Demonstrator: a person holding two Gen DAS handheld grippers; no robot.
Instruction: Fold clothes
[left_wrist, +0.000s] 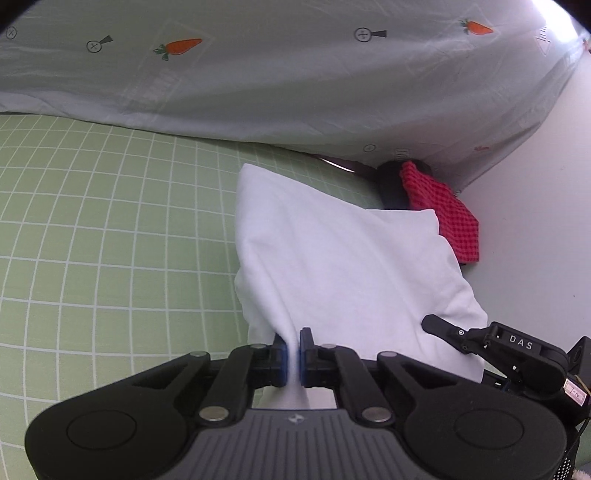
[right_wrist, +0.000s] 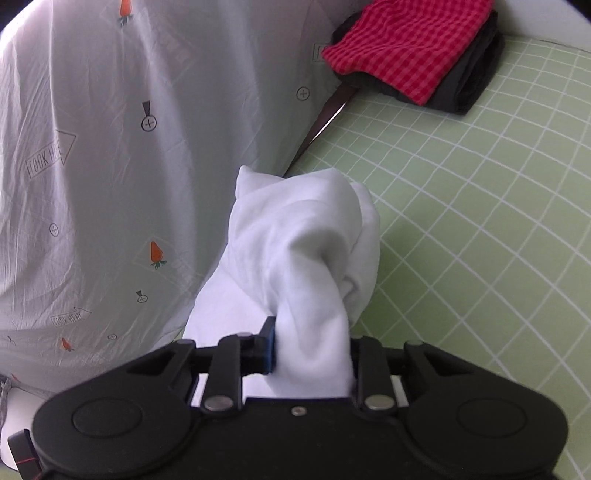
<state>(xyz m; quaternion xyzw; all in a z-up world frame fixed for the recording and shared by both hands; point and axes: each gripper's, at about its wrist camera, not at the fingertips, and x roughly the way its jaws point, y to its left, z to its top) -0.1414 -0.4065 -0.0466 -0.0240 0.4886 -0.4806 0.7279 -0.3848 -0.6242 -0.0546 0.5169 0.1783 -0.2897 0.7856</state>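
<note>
L gripper (left_wrist: 292, 356): blue pads pinched tight on a thin ridge of the white garment (left_wrist: 332, 258), fabric pulled up between the pads and running back under the body. Left of it, open green grid sheet (left_wrist: 92, 229). The garment spreads ahead and to the right of the fingers as a broad, mostly flat panel w/ a fold line across it. Further ahead-right, a red checked cloth (left_wrist: 439, 206) lies on something dark, partly tucked under the pale carrot-print quilt (left_wrist: 258, 74) that fills the far side. Bottom right in the L view: another black gripper marked "DAS", prob the R one, its tip touching the garment edge.

R gripper (right_wrist: 310, 350): clamped on a thick bunch of the same white garment (right_wrist: 303, 236); left blue pad visible against the cloth, right pad hidden behind the fabric, so pad contact on that side can't be confirmed. Cloth bulges forward from the fingers in a rounded lump. Left of it, carrot-print quilt (right_wrist: 110, 166) w/ "LOOK HERE" arrows. Right, green grid sheet (right_wrist: 480, 221). Far ahead-right, red checked cloth (right_wrist: 402, 44) stacked on folded dark clothing (right_wrist: 469, 81).
</note>
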